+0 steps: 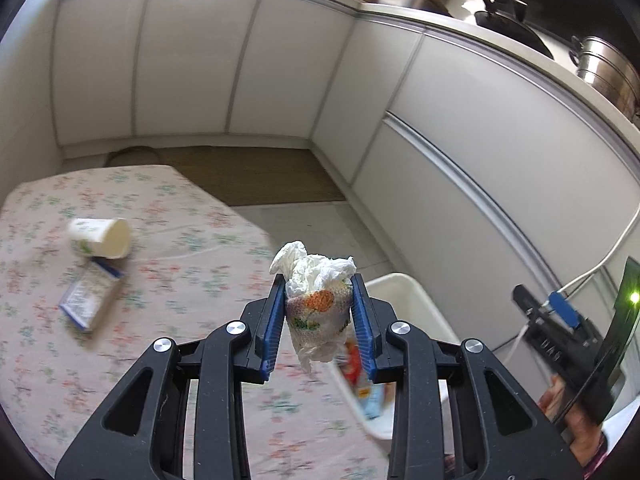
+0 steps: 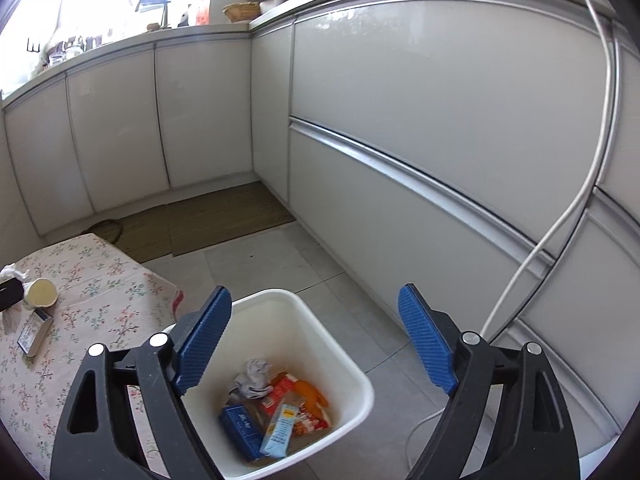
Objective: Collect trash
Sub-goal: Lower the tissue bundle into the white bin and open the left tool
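Left gripper pinches a crumpled printed tissue between its blue pads beside the white bin, while the right gripper, jaws spread and empty, hangs above that bin, which holds cartons and wrappers.

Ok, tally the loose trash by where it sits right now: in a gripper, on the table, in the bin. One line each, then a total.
Held in the left gripper: 1, a crumpled white printed tissue wad
On the floral tablecloth: 2, a tipped white paper cup and a small blue-and-white cardboard box
In the white plastic bin: at least 5 pieces, overlapping, so not exact
Total: at least 8
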A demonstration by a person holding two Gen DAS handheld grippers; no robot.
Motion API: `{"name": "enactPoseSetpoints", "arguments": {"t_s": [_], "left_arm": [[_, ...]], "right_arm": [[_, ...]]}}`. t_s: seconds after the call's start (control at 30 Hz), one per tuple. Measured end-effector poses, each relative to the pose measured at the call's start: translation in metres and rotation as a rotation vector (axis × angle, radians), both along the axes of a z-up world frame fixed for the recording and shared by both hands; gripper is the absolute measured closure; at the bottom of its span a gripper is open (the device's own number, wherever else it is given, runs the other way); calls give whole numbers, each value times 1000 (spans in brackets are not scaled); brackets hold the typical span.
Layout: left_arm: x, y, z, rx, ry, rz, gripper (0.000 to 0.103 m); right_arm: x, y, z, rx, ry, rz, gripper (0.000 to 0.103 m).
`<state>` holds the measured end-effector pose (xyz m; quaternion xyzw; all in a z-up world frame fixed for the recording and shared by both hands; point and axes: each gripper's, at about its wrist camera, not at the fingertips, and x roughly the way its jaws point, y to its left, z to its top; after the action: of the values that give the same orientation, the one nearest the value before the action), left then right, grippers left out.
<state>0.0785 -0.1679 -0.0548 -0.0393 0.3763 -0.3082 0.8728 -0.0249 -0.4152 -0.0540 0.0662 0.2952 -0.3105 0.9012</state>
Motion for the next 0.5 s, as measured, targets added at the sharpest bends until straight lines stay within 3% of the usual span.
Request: {"name": "enactPoseSetpoints", "arguments": {"t_s": [0.5], "left_arm": [[-19, -103, -3, 30, 15, -143, 72]], "right_arm": [[-38, -51, -7, 57, 2, -129, 13]]}}
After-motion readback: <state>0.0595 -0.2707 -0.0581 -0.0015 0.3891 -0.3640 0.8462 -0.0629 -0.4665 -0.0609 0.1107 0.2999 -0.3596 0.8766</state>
